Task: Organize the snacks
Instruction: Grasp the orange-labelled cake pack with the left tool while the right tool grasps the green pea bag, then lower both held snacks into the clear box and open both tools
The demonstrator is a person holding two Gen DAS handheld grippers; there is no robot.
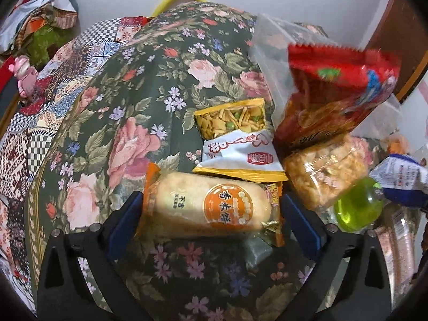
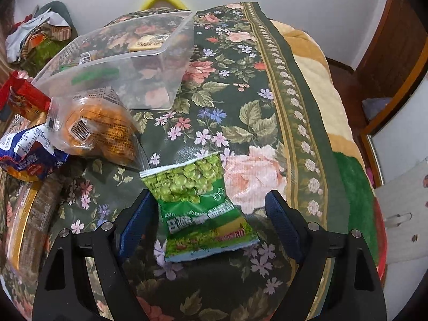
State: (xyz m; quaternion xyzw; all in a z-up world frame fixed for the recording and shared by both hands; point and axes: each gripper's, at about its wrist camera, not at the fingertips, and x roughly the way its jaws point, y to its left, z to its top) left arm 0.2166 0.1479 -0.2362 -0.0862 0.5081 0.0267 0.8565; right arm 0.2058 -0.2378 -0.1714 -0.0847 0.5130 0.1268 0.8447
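Observation:
In the left wrist view my left gripper (image 1: 211, 214) is open, its blue pads on either side of an orange rice-cracker packet (image 1: 211, 207) lying on the floral cloth. Behind it lies a yellow-and-white mixed-snack packet (image 1: 235, 144). To the right are a red snack bag (image 1: 334, 88), a clear bag of puffed snacks (image 1: 323, 171) and a green jelly cup (image 1: 358, 206). In the right wrist view my right gripper (image 2: 211, 219) is open around a green pea packet (image 2: 198, 206). A clear plastic box (image 2: 128, 61) holding a few packets stands behind at the left.
Floral tablecloth (image 2: 240, 123) covers the surface; its right edge drops to a beige blanket (image 2: 321, 85). Loose packets lie at the left: orange snack bag (image 2: 99, 131), blue-white wrapper (image 2: 29, 149), red bag (image 2: 21, 99). A clutter pile (image 1: 40, 24) sits far left by the wall.

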